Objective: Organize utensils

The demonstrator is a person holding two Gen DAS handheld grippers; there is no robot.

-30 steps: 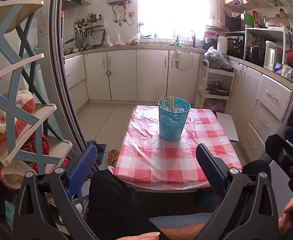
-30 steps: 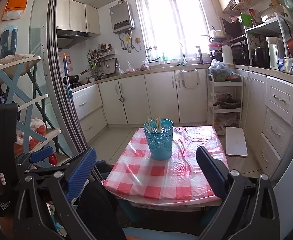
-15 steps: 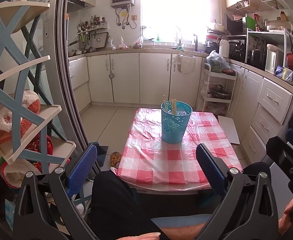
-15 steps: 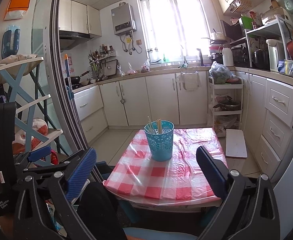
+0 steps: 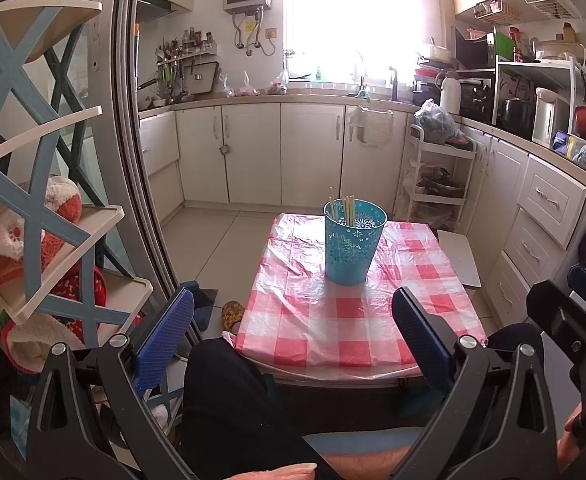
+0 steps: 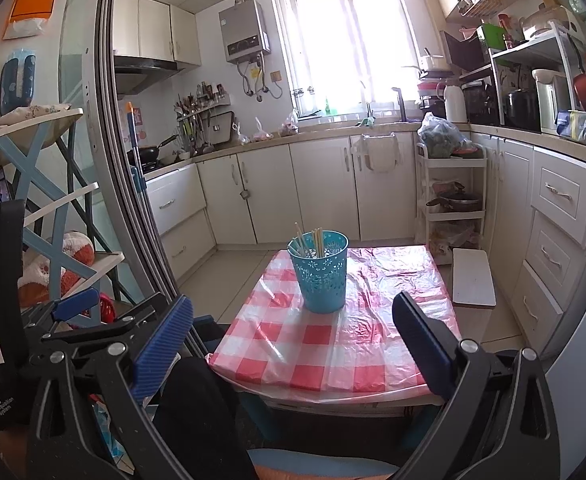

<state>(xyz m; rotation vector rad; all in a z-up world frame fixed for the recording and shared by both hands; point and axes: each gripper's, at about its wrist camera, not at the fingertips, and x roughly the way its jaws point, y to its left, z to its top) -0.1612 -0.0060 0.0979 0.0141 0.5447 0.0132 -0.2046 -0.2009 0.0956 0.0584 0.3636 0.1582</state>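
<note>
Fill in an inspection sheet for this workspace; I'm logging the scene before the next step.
Surface: low table under a red-checked plastic cover, wrinkled.
Job's things: chopsticks stand in a blue holder on the table.
Clutter: nothing seen on the table.
Grippers: left gripper and right gripper both open, empty, short of the table.
Cables: nothing seen.
Surroundings: kitchen cabinets, shelf rack, white stool beside the table.

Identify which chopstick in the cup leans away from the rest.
The lone chopstick at the left of the blue cup; it tilts left, while the others stand bunched nearly upright.
</note>
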